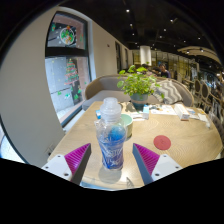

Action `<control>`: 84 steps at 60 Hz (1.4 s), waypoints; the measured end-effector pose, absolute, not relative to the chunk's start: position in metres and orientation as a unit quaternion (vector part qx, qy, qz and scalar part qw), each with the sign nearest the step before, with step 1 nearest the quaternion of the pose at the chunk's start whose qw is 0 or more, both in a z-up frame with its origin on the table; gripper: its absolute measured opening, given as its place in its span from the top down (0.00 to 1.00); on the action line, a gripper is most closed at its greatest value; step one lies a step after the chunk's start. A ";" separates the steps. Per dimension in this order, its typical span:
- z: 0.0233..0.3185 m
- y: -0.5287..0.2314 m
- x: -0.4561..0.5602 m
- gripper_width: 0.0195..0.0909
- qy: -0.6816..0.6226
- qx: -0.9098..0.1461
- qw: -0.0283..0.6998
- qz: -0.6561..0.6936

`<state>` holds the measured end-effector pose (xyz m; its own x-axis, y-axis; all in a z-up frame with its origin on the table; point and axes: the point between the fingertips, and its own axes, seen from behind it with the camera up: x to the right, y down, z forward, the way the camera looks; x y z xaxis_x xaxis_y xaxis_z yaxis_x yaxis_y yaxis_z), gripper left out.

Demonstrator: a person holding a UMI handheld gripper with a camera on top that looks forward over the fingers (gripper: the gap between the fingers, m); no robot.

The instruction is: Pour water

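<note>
Looking forward along my two fingers, I see a clear plastic water bottle (110,143) standing upright between them, its blue label facing me and its pale cap at the top. My gripper (111,160) is spread open: the left magenta pad (76,158) and the right one sit to either side of the bottle, and I can see a gap of table on each side, so neither pad presses on it. The bottle rests on its own base on the light wooden table (190,140).

Just behind the bottle, a little to the right of it, stands a small cup (125,124) with a pale rim; I cannot tell whether anything is in it. To the right of my right finger, a flat red disc (162,142) lies on the tabletop. Farther beyond the fingers, a leafy green potted plant (137,84) sits near the middle of the table, with a few small white items near it that are too small to name. To the left, beyond my left finger, a wall carries a framed poster (66,34).
</note>
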<state>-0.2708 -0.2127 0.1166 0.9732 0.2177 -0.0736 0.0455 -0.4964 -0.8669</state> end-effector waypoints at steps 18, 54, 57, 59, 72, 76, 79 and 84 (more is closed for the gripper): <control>0.075 -0.157 -0.279 0.58 -0.051 -0.857 0.511 0.053; 0.181 -0.083 -0.122 0.79 -0.161 -0.802 0.512 -0.262; 0.188 -0.066 -0.101 0.79 -0.195 -0.784 0.494 -0.321; 0.192 -0.055 -0.095 0.79 -0.220 -0.770 0.482 -0.356; 0.189 0.003 -0.092 0.79 -0.395 -0.649 0.368 -0.536; 0.180 0.016 -0.099 0.79 -0.449 -0.603 0.327 -0.573; 0.177 0.020 -0.103 0.79 -0.479 -0.573 0.300 -0.594; 0.171 0.026 -0.108 0.79 -0.522 -0.523 0.257 -0.623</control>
<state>-0.1081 0.0262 0.1706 -0.3213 0.2249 0.9199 0.8658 -0.3238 0.3815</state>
